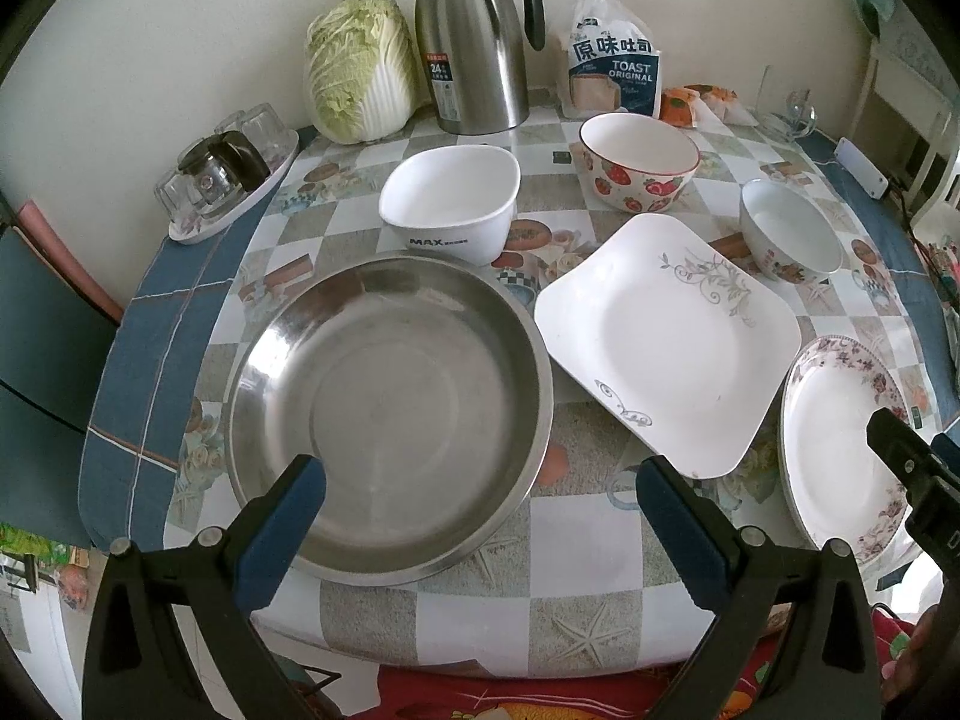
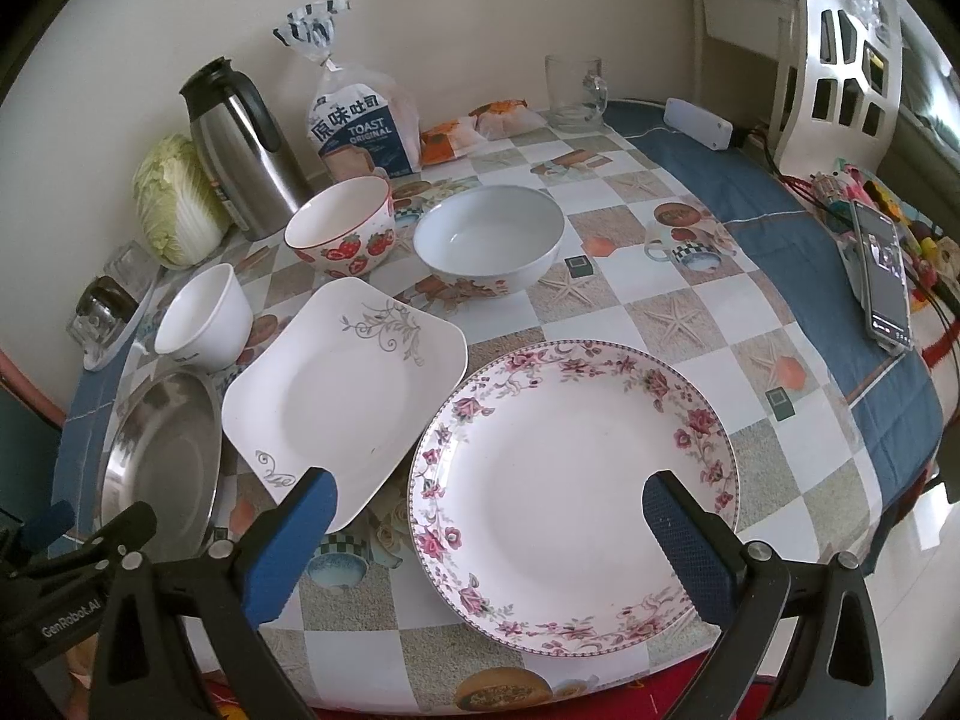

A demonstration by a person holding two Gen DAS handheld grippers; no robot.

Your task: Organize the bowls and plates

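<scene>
Checkered table (image 2: 606, 324): floral plate (image 2: 570, 492) between spread right gripper (image 2: 489, 519) fingers (image 2: 684, 540).

Pink-floral round plate (image 2: 570, 498), strawberry-print bowl (image 2: 345, 228), steel pan (image 1: 390, 414), checkered tablecloth (image 2: 648, 312).

The bread bag (image 1: 612, 69) carries "原味吐司" in large characters with "TOAST ORIGINAL" beneath; the same words show in the right wrist view (image 2: 360, 132). The white square bowl (image 1: 450, 201) bears "MAX" on its side, followed by small print too fine to read. A label on the steel thermos jug (image 1: 471, 60) shows "24". The left gripper's body (image 2: 66, 612) reads "GenRobot.AI".
</scene>
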